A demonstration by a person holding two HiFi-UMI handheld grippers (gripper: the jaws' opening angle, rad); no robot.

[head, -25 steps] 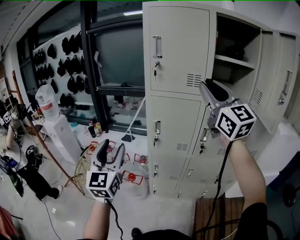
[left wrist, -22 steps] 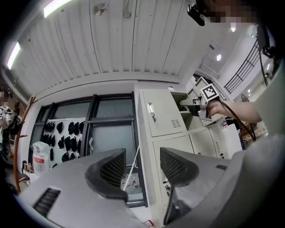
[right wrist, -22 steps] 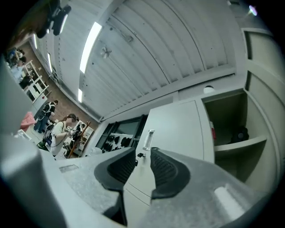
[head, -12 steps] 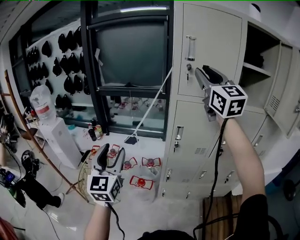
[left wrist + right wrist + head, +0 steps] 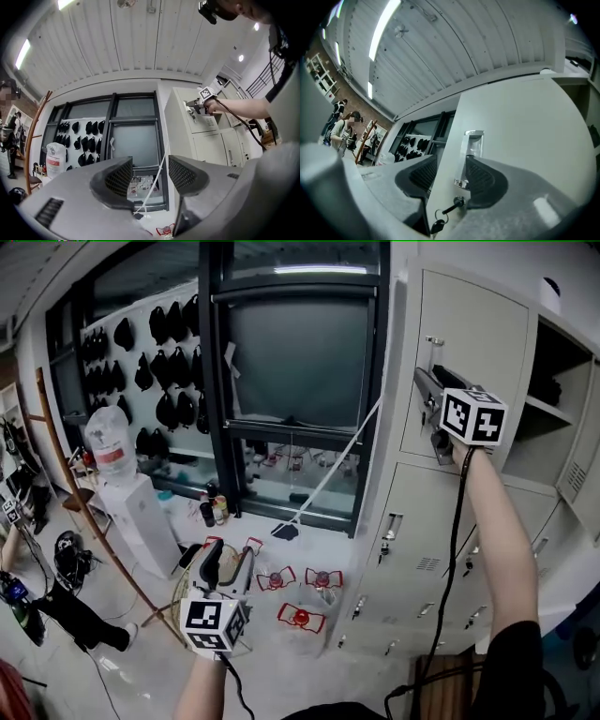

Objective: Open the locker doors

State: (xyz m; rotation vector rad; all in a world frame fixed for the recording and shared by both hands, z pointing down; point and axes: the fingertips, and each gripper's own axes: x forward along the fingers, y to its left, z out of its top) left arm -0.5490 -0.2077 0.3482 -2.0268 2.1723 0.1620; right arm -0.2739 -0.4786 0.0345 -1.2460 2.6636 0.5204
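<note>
A cream metal locker bank fills the right of the head view. Its top left door is closed, with a chrome handle and a key in the lock below it. My right gripper is raised to that handle and its jaws are opening. In the right gripper view the handle stands between the jaws of the right gripper, untouched by the pads, above the key. My left gripper hangs low over the floor, open and empty, as the left gripper view confirms.
The top compartment right of that door stands open. A dark window frame adjoins the lockers. A water dispenser, a slanted white pole, red floor objects and a seated person lie left.
My right gripper has risen from the middle-row doors to the top left door's handle. The head view has swung left. The left gripper has stayed low.
</note>
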